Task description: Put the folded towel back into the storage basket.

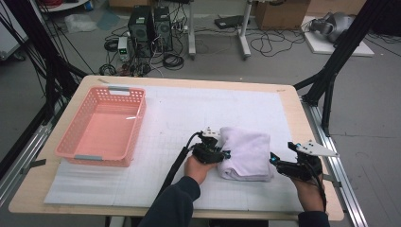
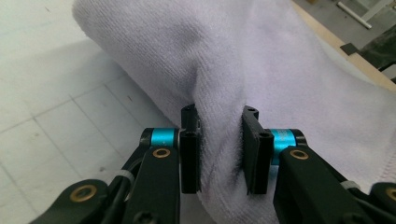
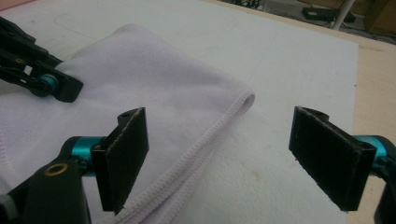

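Pink basket (image 1: 101, 127) is sitting empty at left of the high view, well apart from my work. Folded towel (image 1: 246, 153) is lying right of centre on the white mat (image 1: 179, 118), long axis running toward the frame's top. My left gripper (image 2: 219, 142) is pinching a fold at its left edge. My right gripper (image 3: 224, 156) is hovering agape, just beside the towel's right edge.

Right claw (image 3: 243, 158) wide open over towel (image 3: 154, 93) hem, left claw (image 3: 42, 81) at towel's far side
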The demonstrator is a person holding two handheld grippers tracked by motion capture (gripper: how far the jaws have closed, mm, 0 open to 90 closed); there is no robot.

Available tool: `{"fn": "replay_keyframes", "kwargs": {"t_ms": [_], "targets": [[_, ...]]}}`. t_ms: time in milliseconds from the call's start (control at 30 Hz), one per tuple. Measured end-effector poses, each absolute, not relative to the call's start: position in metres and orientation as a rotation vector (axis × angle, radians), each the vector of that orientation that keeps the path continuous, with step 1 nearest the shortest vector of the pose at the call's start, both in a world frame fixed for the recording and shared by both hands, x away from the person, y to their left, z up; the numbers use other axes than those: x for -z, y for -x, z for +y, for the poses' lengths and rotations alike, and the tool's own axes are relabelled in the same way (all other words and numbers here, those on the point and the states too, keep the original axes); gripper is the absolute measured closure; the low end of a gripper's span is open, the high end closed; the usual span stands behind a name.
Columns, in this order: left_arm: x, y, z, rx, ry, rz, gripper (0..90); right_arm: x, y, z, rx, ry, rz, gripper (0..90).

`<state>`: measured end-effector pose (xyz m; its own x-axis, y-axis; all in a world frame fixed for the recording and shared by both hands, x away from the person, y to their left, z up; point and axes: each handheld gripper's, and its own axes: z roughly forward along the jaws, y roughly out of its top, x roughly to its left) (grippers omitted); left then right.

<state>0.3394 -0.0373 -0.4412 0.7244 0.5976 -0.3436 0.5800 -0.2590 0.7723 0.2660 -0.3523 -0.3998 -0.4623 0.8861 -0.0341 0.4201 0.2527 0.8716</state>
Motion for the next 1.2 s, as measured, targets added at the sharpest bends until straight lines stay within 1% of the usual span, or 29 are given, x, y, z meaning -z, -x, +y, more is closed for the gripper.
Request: {"fn": "replay_keyframes", "kwargs": {"t_ms": [167, 367, 567, 733, 767, 800, 833, 867, 900, 967, 1033, 1100, 1133, 1167, 1200], "targets": [[0.437, -0.341, -0.01, -0.044, -1.93, 0.861, 72.8, 0.4, -0.265, -0.352, -1.145, -1.187, 1.992, 18.6], [0.439, -0.344, 0.027, -0.038, -1.921, 0.882, 72.8, 0.4, -0.266, -0.348, -1.141, -1.181, 2.004, 18.6], [0.438, -0.348, 0.056, -0.046, -1.921, 0.896, 72.9, 0.401, -0.267, -0.345, -1.136, -1.17, 2.017, 18.6], [0.443, -0.351, 0.071, -0.025, -1.893, 0.939, 72.7, 0.401, -0.267, -0.344, -1.141, -1.169, 2.017, 18.6], [0.445, -0.351, 0.072, -0.014, -1.887, 0.952, 71.1, 0.401, -0.268, -0.344, -1.139, -1.168, 2.021, 18.6], [0.447, -0.351, 0.071, -0.011, -1.879, 0.969, 67.0, 0.402, -0.268, -0.343, -1.141, -1.168, 2.022, 18.6], [0.449, -0.352, 0.069, -0.013, -1.871, 0.992, 59.0, 0.402, -0.268, -0.342, -1.139, -1.167, 2.025, 18.6], [0.451, -0.353, 0.068, -0.012, -1.863, 1.017, 46.8, 0.402, -0.268, -0.341, -1.138, -1.167, 2.026, 18.6], [0.452, -0.354, 0.066, -0.002, -1.856, 1.03, 40.3, 0.402, -0.268, -0.341, -1.139, -1.163, 2.032, 18.6], [0.453, -0.354, 0.062, -0.002, -1.861, 1.02, 41.9, 0.402, -0.268, -0.34, -1.14, -1.16, 2.031, 18.6], [0.454, -0.353, 0.058, -0.029, -1.882, 1.012, 41.1, 0.401, -0.268, -0.34, -1.138, -1.159, 2.033, 18.6], [0.454, -0.353, 0.058, -0.021, -1.881, 1.008, 44.8, 0.401, -0.268, -0.34, -1.141, -1.162, 2.031, 18.6], [0.453, -0.352, 0.06, -0.031, -1.888, 0.974, 56.3, 0.401, -0.268, -0.34, -1.141, -1.162, 2.032, 18.6], [0.451, -0.351, 0.06, -0.044, -1.888, 0.959, 63.9, 0.401, -0.268, -0.34, -1.14, -1.162, 2.033, 18.6], [0.45, -0.35, 0.059, -0.052, -1.889, 0.945, 67.3, 0.401, -0.268, -0.34, -1.139, -1.16, 2.034, 18.6]]}}
